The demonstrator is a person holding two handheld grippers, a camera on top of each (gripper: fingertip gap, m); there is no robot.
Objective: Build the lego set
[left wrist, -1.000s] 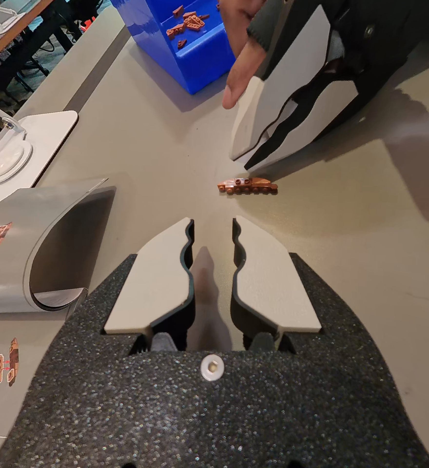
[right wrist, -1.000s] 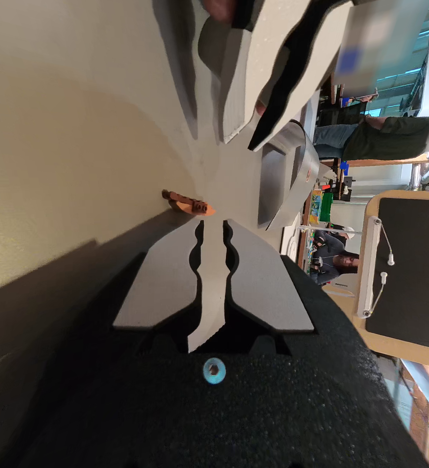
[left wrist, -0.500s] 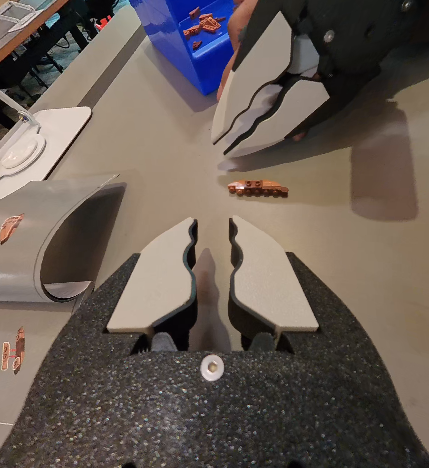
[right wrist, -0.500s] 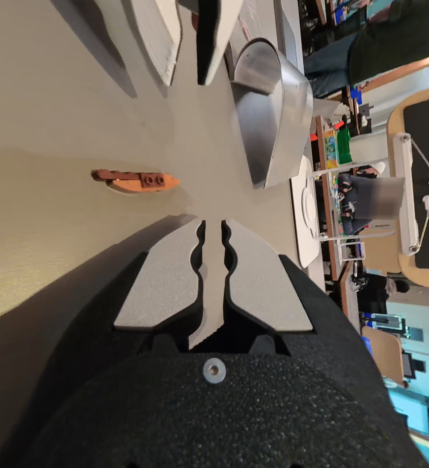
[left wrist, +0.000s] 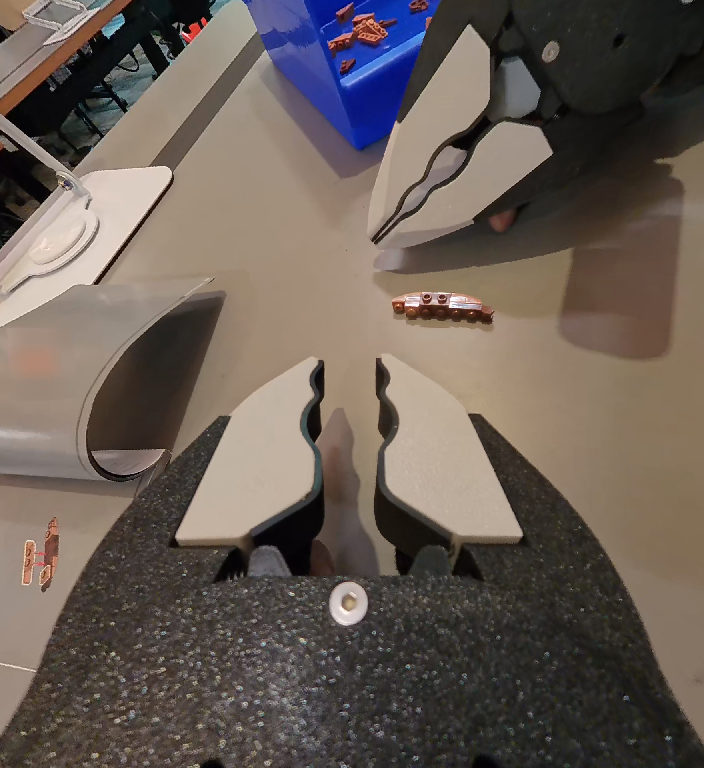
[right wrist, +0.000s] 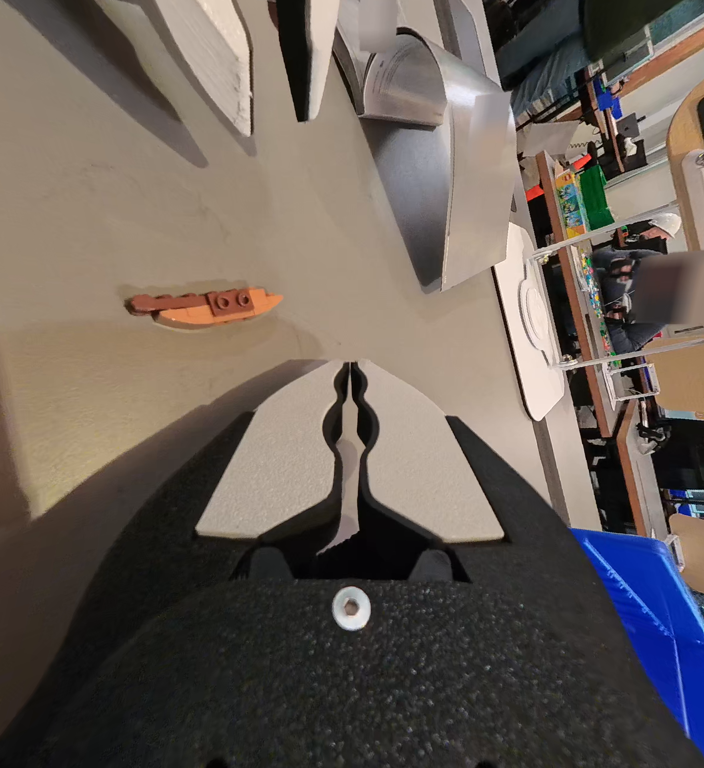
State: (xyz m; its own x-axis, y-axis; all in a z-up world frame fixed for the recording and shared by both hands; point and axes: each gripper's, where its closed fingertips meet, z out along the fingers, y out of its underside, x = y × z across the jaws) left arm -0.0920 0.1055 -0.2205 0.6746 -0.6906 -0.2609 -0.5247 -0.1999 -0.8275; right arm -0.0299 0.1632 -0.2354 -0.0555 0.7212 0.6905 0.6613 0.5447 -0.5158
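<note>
Left wrist view: the left gripper is seen low over the grey table, jaws apart with a clear gap, nothing held between them. A small brown lego assembly is laid flat on the table just ahead and slightly right of the fingertips, touched by neither gripper. It is a long narrow piece with a row of studs along one edge and a two-stud plate on top. The right gripper is shown beyond it, tilted tip-down, jaws pressed together at the tips, empty, just above the table. A blue bin with loose brown lego parts is set farther back. A curled instruction booklet is lying to the left, with a white stand base behind it.

Right wrist view: the right gripper is confirmed closed at the tips with nothing clamped. The lego assembly is seen left of the tips, well apart from them. The left gripper's fingers are visible at the top edge, spread, with the booklet to their right.
</note>
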